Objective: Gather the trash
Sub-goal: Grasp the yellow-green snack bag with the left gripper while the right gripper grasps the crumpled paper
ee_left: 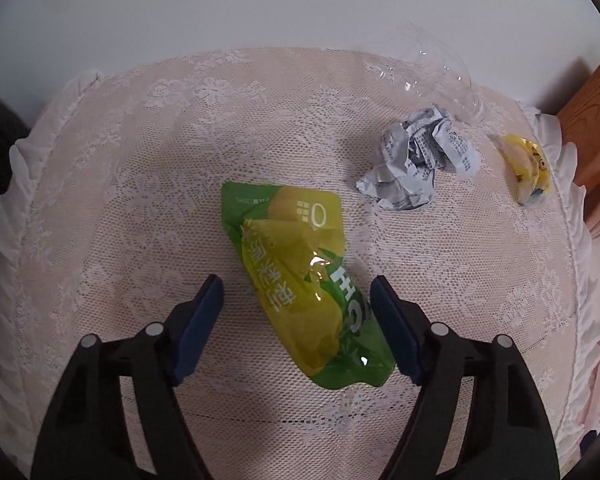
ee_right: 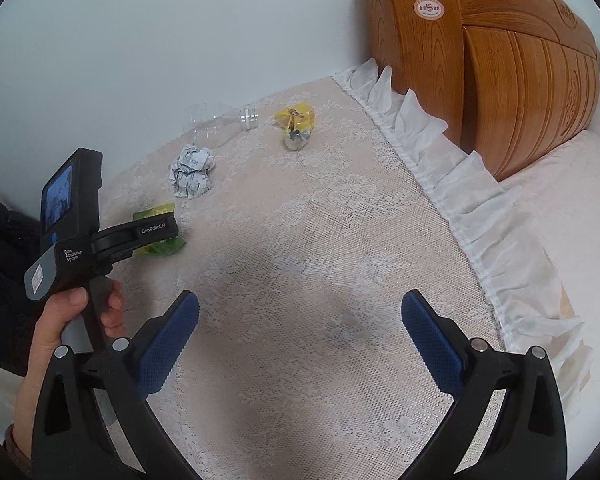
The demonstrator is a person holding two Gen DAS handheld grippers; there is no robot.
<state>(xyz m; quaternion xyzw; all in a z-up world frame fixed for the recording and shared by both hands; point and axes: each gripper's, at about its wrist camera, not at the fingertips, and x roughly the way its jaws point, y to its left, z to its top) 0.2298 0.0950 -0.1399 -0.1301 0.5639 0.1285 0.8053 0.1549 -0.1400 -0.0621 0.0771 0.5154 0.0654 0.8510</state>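
A green and yellow snack packet (ee_left: pixel 292 248) lies flat on the lace-covered surface (ee_left: pixel 140 200). My left gripper (ee_left: pixel 296 282) points down over it with the packet's near half between the blue pads. The right pad sits at the packet's edge and the left pad stands clear of it, so the gripper is open. In the right wrist view the same packet (ee_right: pixel 158 213) shows partly under that gripper, which a hand (ee_right: pixel 72 320) holds. My right gripper (ee_right: pixel 300 308) hangs open over bare lace with nothing in it.
A crumpled printed paper (ee_left: pixel 420 160) lies beyond the packet, with a clear plastic bottle (ee_left: pixel 444 76) on its side behind it. A small yellow wrapper (ee_right: pixel 296 124) sits near the frilled edge (ee_right: pixel 460 184). A wooden headboard (ee_right: pixel 500 60) stands to the right, and a white wall behind.
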